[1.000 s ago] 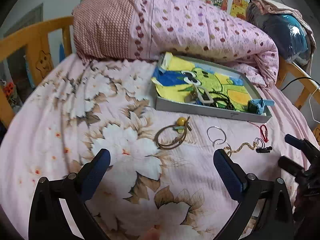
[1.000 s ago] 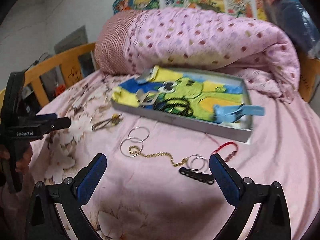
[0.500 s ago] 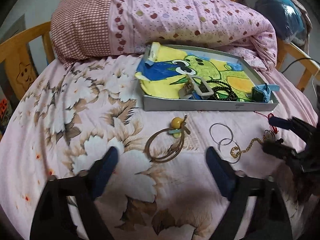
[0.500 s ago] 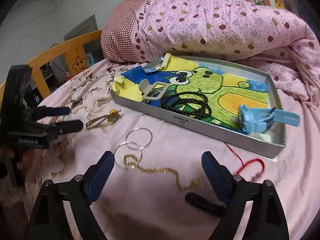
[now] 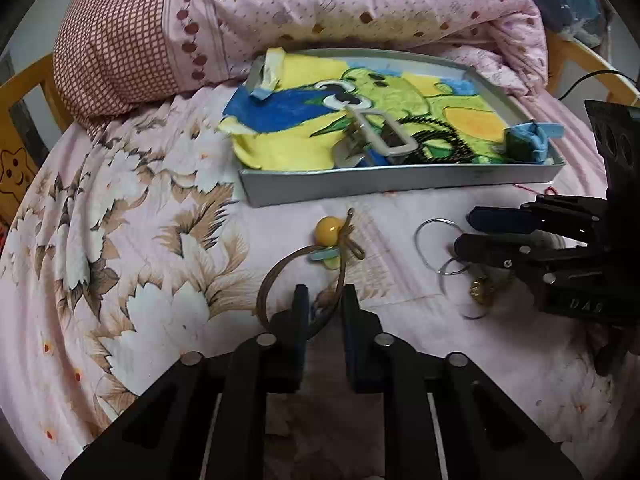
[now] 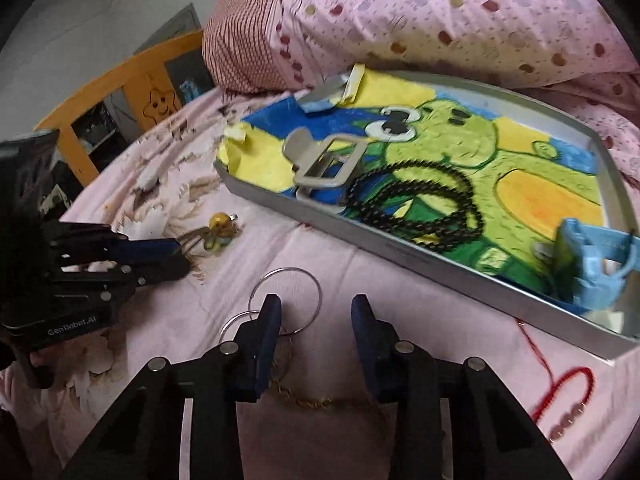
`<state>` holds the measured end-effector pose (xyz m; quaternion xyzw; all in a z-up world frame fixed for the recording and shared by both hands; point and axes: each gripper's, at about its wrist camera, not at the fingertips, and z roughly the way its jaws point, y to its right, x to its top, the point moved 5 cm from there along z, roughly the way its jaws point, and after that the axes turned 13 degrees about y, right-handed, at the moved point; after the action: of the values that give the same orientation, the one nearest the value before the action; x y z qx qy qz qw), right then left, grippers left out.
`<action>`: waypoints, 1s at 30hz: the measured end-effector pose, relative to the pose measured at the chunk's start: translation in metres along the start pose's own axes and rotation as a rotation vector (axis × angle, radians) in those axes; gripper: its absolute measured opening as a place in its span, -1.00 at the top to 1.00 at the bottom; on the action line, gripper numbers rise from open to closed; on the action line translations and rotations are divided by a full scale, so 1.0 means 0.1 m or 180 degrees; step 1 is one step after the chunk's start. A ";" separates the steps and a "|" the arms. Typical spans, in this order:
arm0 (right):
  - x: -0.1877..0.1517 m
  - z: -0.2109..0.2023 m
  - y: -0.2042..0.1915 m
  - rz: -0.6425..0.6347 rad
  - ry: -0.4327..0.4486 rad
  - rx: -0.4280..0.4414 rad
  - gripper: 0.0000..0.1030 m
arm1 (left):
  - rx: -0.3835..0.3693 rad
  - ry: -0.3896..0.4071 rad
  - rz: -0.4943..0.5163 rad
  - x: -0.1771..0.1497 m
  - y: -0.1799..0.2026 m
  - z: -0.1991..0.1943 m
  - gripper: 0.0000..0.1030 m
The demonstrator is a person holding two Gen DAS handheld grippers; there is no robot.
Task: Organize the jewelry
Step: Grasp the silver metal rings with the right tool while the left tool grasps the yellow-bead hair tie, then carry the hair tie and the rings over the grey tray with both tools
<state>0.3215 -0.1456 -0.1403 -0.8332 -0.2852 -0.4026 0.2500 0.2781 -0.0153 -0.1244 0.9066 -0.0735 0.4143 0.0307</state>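
Note:
A brown cord necklace (image 5: 280,272) with a yellow bead (image 5: 328,230) lies on the floral sheet in front of the grey tray (image 5: 400,184). My left gripper (image 5: 325,308) is closed to a narrow gap over the near arc of its loop. Silver rings (image 6: 296,276) joined to a gold chain (image 6: 316,402) lie to the right. My right gripper (image 6: 316,316) stands half-closed over them, with nothing pinched. Inside the tray lie a black bead necklace (image 6: 420,216), a grey clip (image 6: 324,164) and a blue clip (image 6: 592,264).
A red cord (image 6: 568,392) lies by the tray's near right corner. A rolled pink quilt (image 5: 360,0) sits right behind the tray. A wooden bed rail (image 6: 120,76) runs along the left. The two grippers are close together, side by side.
Both grippers moved forward and down toward the sheet. Their fingers closed in from wide open, the left over the cord loop, the right over the rings.

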 end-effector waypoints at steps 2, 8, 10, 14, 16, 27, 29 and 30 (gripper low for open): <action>0.00 0.06 -0.02 -0.0016 -0.0028 0.0002 0.33 | 0.0023 -0.0054 -0.0037 0.00 -0.03 0.00 0.85; 0.00 0.12 -0.04 -0.0059 -0.0061 -0.0072 0.83 | 0.0058 -0.0085 -0.0061 -0.01 -0.03 -0.05 0.97; 0.00 0.11 -0.04 -0.0051 -0.0059 -0.0055 0.90 | 0.0073 -0.0078 -0.0057 0.00 -0.01 -0.08 0.97; 0.03 0.03 -0.08 -0.0095 0.0032 -0.0061 0.91 | 0.0146 0.0040 -0.0060 0.07 0.03 -0.17 0.97; 0.07 -0.05 -0.10 -0.0103 0.0113 -0.0053 0.92 | 0.0168 0.0094 -0.0082 0.12 0.05 -0.21 0.98; 0.53 -0.52 -0.13 -0.0024 0.0703 0.0062 0.94 | 0.0060 0.0487 -0.0192 0.58 0.18 -0.53 0.98; 0.60 -0.60 -0.12 -0.0002 0.0782 0.0067 0.94 | 0.0018 0.0574 -0.0199 0.69 0.23 -0.57 0.98; 0.63 -0.63 -0.10 0.0019 0.0818 0.0078 0.94 | -0.0007 0.0615 -0.0212 0.74 0.25 -0.59 0.98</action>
<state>0.3138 -0.1620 -0.0521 -0.7724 -0.2532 -0.5018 0.2958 0.2782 -0.0412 -0.0298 0.8643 -0.0404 0.4985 0.0524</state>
